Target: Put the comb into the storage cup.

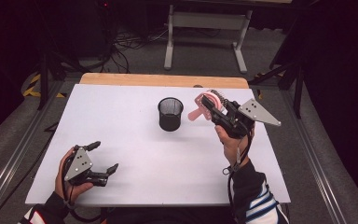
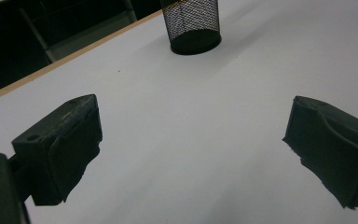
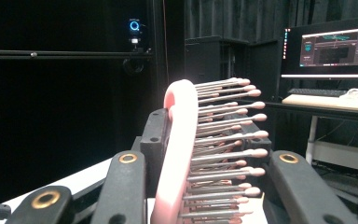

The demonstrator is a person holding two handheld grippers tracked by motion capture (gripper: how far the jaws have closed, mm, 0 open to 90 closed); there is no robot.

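Above the right half of the white table point(image 1: 168, 172), just to the right of the black mesh cup point(image 1: 170, 114) and clear of the tabletop: a pink hairbrush point(image 1: 204, 103), clamped in the right gripper point(image 1: 210, 108), handle end pointing toward the cup. Seen along the right gripper view as a curved pink back point(image 3: 177, 154) with rows of thin, ball-tipped pins standing out to one side. Jaws drawn in narrow around the head, one flat against the pink back, the other on the pin side; hard to tell whether that one bears on the pin tips or on the rim. Probably light, with a stiff and rather smooth plastic body, so liable to pivot or slide in a loose pinch. Pins likely springy, giving way under pressure, hence a poor surface to squeeze. Better taken across the solid back and edge of the head, or on the handle, firmly but without crushing the pins. Not fragile, by the look of it; a short drop into the cup should do no harm. Down at the near left, resting on the table and well apart from both brush and cup: the left gripper point(image 1: 105, 156), jaws spread wide, holding nothing, bare tabletop between them in the left gripper view, the cup point(image 2: 193, 25) standing farther off.
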